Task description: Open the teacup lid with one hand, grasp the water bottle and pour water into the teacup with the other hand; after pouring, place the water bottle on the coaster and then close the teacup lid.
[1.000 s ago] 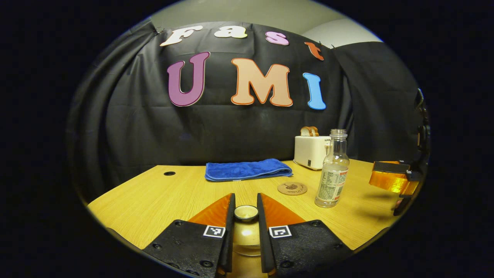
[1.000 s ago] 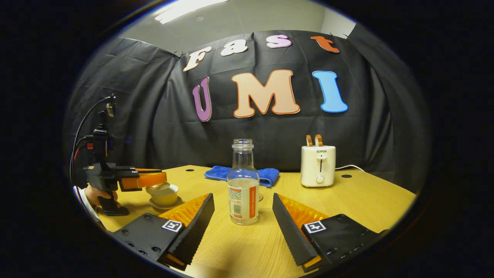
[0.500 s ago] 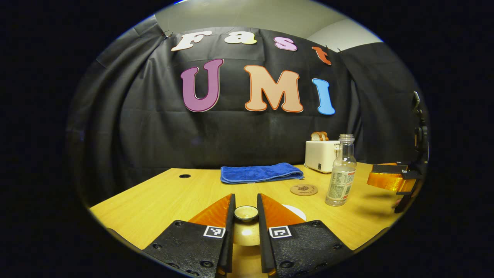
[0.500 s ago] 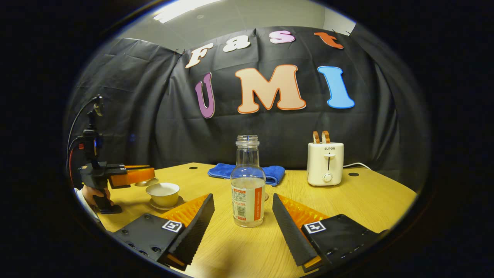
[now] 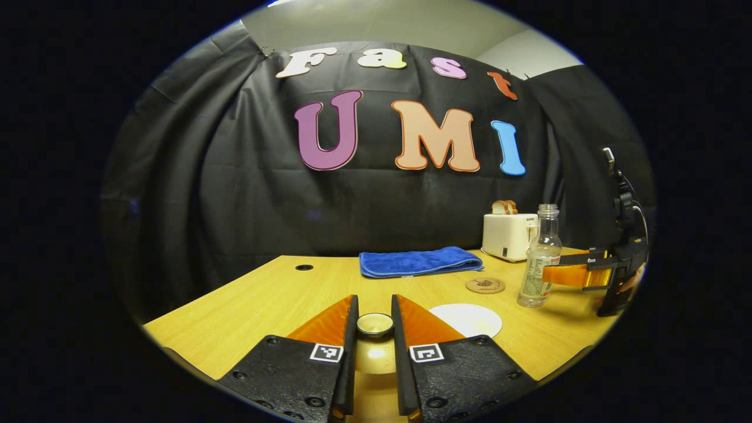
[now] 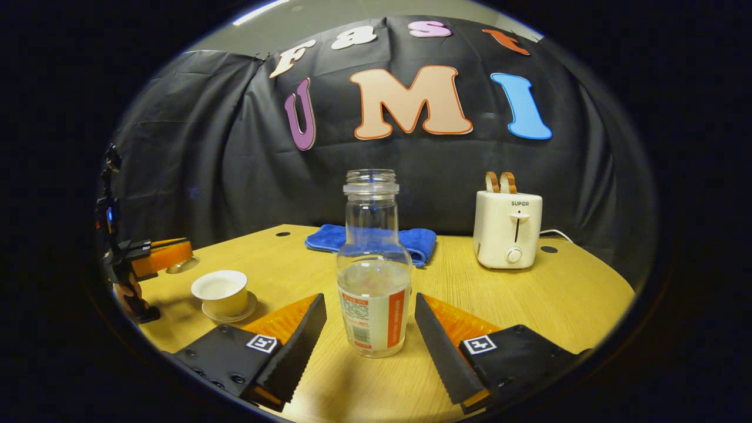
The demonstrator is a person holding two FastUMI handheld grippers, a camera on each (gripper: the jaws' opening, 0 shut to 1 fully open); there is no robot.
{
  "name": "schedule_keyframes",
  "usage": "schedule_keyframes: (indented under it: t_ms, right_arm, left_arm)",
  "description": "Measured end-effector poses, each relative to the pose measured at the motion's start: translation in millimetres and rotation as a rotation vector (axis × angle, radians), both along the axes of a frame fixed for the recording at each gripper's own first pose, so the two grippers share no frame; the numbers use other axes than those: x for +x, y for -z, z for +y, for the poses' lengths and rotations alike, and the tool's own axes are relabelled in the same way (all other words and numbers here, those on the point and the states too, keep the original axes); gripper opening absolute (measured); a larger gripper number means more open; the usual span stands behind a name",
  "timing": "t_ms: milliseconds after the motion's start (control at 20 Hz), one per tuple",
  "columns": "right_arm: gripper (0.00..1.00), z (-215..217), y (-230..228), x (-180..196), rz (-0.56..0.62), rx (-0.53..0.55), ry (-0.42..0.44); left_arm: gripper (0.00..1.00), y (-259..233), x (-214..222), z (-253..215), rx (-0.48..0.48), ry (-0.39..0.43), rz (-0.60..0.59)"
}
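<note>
Bottle (image 6: 373,267), clear glass or hard plastic w/ a little water, uncapped, stands upright at 12 o'clock between the wide-spread fingers of the right gripper (image 6: 371,329), not yet touched. Prob. light, stiff, slick: grip mid-body on the label, whose print is too small to make out. Left gripper (image 5: 374,329) is clamped on the lid knob (image 5: 375,324), lid off the teacup (image 6: 221,292) at 9 o'clock. Toaster (image 6: 508,229) at 2 o'clock has a brand mark.

Left hand-held gripper (image 5: 374,329), raised beside the teacup (image 6: 220,292), fingers clamped on its lid (image 5: 375,324). Right hand-held gripper (image 6: 370,329), fingers spread, flanks the bottle (image 6: 373,276).
</note>
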State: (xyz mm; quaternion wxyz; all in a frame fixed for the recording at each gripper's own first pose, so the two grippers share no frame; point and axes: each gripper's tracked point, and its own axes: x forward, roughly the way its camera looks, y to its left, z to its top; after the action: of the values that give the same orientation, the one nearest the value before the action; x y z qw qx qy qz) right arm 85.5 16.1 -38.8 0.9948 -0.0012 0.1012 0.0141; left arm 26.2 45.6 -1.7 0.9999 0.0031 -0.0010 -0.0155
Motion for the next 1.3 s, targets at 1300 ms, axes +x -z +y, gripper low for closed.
schedule_keyframes:
  t_ms: [1300]
  right_arm:
    - [0.80,6,-42,21,-0.004,-0.359,0.051]
  left_arm:
    - [0.26,1,0,24,-0.001,-0.044,0.000]
